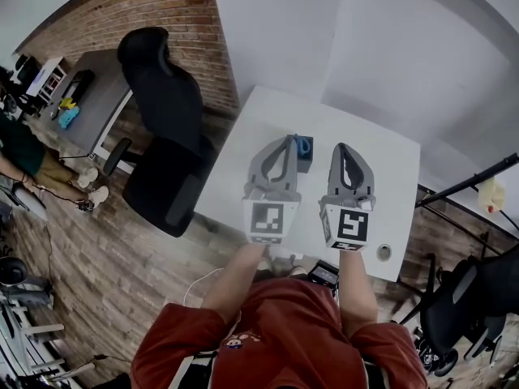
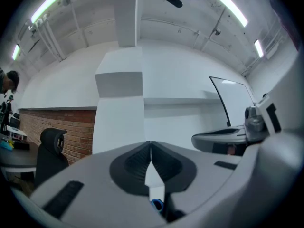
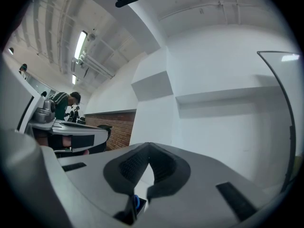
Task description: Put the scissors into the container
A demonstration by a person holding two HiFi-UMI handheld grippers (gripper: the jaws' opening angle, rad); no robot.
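Note:
A small dark container (image 1: 306,164) stands on the white table (image 1: 235,181), with the blue scissors handles (image 1: 303,145) sticking up out of it. My left gripper (image 1: 290,138) hovers just left of the container, its jaws shut tip to tip with nothing between them (image 2: 151,144). The right gripper (image 1: 340,147) hangs just right of the container, also shut and empty (image 3: 148,145). A sliver of the blue handle (image 2: 157,204) shows below the left jaws, and another sliver (image 3: 136,202) below the right ones. Both grippers point at the far white wall.
A black office chair (image 1: 166,128) stands left of the table, beside a brick wall. Further left are a grey desk (image 1: 93,96) and a seated person (image 1: 24,156). A round hole (image 1: 383,253) marks the table's near right corner. Another chair (image 1: 466,306) and a stand are at the right.

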